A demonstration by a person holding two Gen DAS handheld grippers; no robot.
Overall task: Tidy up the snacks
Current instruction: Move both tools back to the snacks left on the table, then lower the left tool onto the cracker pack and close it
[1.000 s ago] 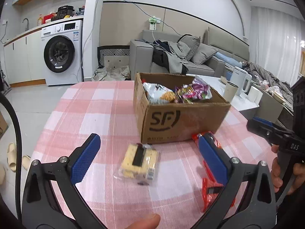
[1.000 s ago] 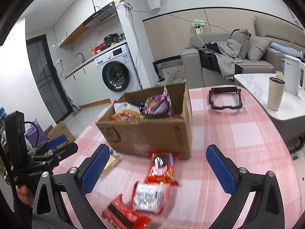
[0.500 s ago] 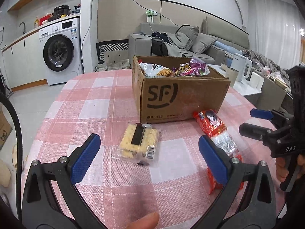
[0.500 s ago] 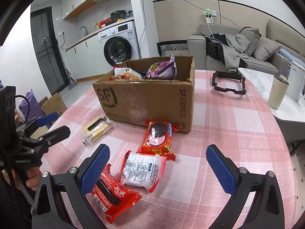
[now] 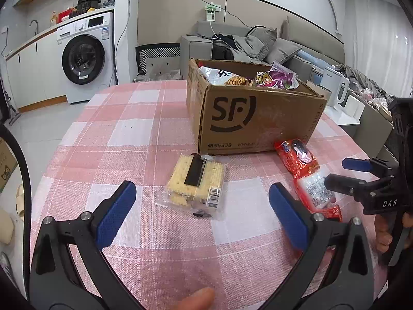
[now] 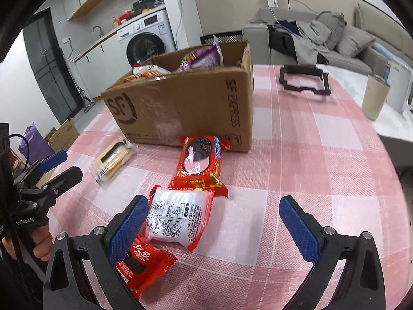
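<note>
A cardboard box (image 5: 247, 118) (image 6: 196, 103) with snack bags in it stands on the pink checked table. A clear pack of crackers (image 5: 196, 180) (image 6: 113, 160) lies just ahead of my open left gripper (image 5: 201, 211). Right of it lie a red cookie pack (image 6: 200, 160) (image 5: 296, 157), a white-faced packet (image 6: 178, 217) (image 5: 315, 191) and a small red packet (image 6: 142, 261). My right gripper (image 6: 214, 222) hangs open over the white-faced packet, its left pad (image 6: 129, 224) at the packet's edge. Nothing is held.
A black frame (image 6: 304, 80) lies on the far right of the table. A beige cup (image 6: 374, 98) and white kettle (image 5: 338, 90) stand on a side table beyond. A washing machine (image 5: 87, 56) and grey sofa (image 5: 258, 46) are behind.
Both grippers have dropped lower and closer to the table. The cracker pack now sits nearer the left gripper, and the right gripper has come down over the white-faced packet.
</note>
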